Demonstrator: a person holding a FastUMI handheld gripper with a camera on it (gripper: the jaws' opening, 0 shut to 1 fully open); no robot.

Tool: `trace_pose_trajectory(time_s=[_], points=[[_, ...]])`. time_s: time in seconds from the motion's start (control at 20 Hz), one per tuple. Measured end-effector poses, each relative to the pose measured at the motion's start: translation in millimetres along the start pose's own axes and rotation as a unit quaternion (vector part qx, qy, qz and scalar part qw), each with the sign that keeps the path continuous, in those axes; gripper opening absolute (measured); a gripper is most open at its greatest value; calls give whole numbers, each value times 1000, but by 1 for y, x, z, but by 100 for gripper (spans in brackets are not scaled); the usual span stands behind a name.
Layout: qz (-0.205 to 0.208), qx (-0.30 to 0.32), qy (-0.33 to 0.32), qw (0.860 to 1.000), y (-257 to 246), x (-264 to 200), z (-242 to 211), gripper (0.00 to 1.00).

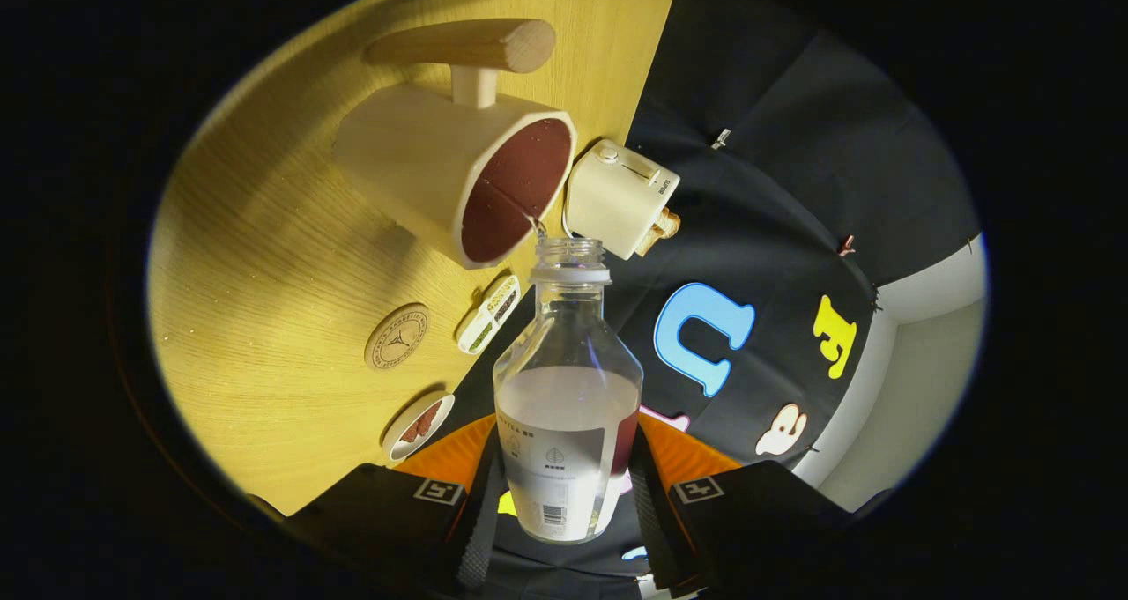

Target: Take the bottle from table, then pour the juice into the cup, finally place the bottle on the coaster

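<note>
Gripping the bottle (567, 397) at its lower body, the claw (568, 494) is clamped on it w/ both fingers pressing its sides. Bottle is uncapped, approx. half full of pale liquid, mouth at the rim of the cup (458, 173). Cup has a wooden handle and a dark red interior; a thin stream runs from bottle mouth to cup rim. Ref. cup: white toaster (621, 196) just beside it, round coaster (397, 337) near it on the tabletop (264, 256), small dish (421, 425) beyond the coaster.
</note>
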State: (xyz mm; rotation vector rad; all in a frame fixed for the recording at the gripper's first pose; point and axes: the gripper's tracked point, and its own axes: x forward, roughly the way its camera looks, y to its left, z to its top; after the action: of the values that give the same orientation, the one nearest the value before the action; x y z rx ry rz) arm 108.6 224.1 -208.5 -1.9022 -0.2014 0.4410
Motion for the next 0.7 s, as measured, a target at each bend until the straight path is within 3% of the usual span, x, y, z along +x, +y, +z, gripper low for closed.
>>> trace_pose_trajectory(time_s=[0.7], points=[[-9,-32,-12,999,-12,-4,1,71]])
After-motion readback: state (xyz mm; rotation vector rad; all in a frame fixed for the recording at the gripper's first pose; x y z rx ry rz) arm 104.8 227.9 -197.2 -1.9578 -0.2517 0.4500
